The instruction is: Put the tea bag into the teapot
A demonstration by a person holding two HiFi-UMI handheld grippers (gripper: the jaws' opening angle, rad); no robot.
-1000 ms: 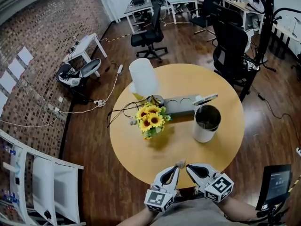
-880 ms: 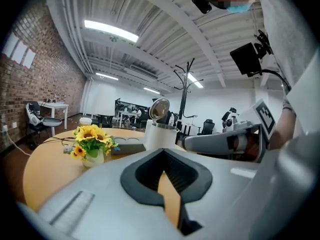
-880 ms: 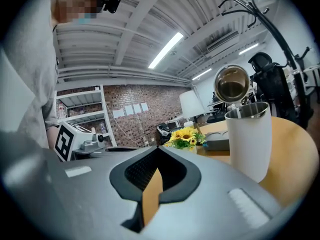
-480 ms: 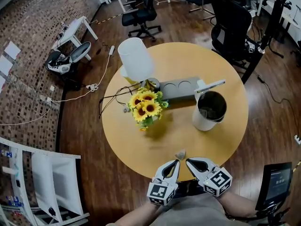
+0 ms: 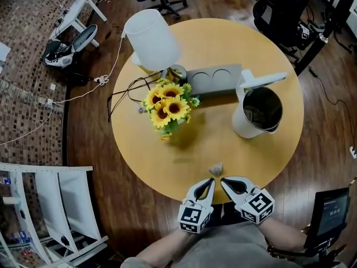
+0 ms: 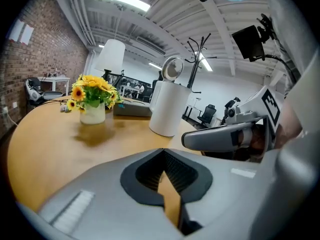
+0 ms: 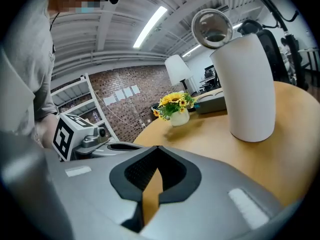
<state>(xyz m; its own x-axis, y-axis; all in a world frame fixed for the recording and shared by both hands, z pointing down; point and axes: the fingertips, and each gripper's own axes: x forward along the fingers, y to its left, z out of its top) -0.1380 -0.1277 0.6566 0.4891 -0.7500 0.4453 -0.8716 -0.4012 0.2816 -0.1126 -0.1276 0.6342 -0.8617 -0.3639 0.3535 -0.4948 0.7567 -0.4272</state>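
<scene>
The left gripper [image 5: 210,182] and right gripper [image 5: 225,181], lower centre, have jaws clenched and empty. The tea bag [image 5: 216,168] lies on the surface [image 5: 145,149] just ahead; the teapot [image 5: 257,110] stands upper right. Risk: unopened jaws would shove the light bag aside.

A tea bag [image 5: 216,168] lies on a table [image 5: 142,149] near its front edge, just beyond the left gripper [image 5: 210,181] and right gripper [image 5: 223,181], which are side by side. Farther back, flowers [image 5: 165,106] stand left and a teapot [image 5: 241,128] right. Behind them are a lamp [image 5: 152,39] at left and a tray [image 5: 215,80] in the middle.
</scene>
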